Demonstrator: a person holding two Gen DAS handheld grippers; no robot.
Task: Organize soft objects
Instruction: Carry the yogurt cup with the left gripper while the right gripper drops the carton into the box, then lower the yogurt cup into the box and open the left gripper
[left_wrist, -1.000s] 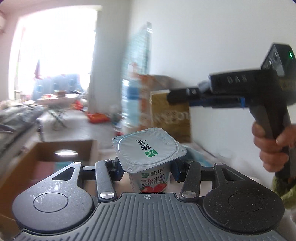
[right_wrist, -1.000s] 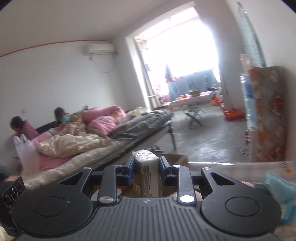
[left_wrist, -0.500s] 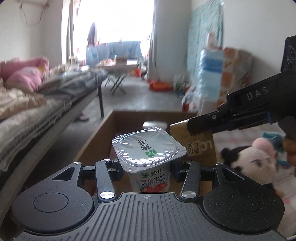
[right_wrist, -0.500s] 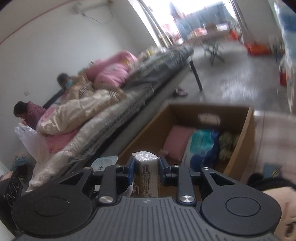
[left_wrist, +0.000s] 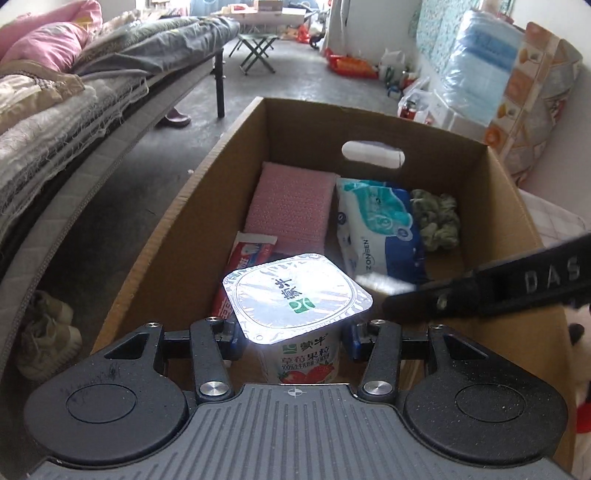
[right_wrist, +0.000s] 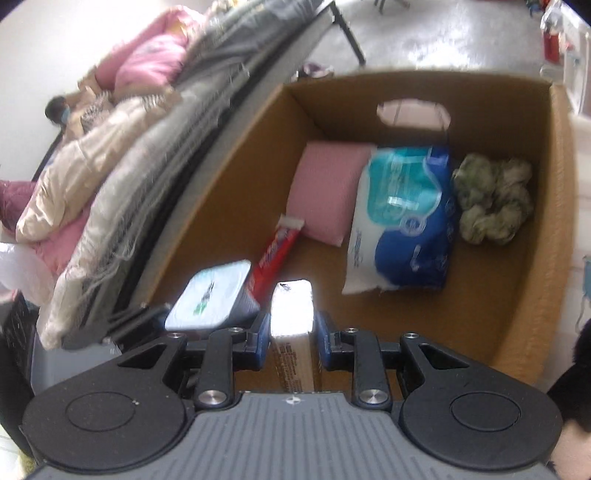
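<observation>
Yogurt cup (left_wrist: 299, 317) is sitting clamped in left gripper (left_wrist: 291, 339), hanging over the near end of the box (left_wrist: 509, 206). Thin plastic walls and foil lid are probably crushing easily, so pinching low on the body looks right. Right gripper (right_wrist: 291, 338) is squeezing a small carton (right_wrist: 293, 332) over the same box. Carton's lower half is hiding behind the jaws; its top is glaring white, print unreadable.

Brown cardboard box (left_wrist: 509, 206) holds pink dotted pad (left_wrist: 290, 208), blue-teal tissue pack (left_wrist: 380, 229), mottled green scrunchie (left_wrist: 437, 221).
</observation>
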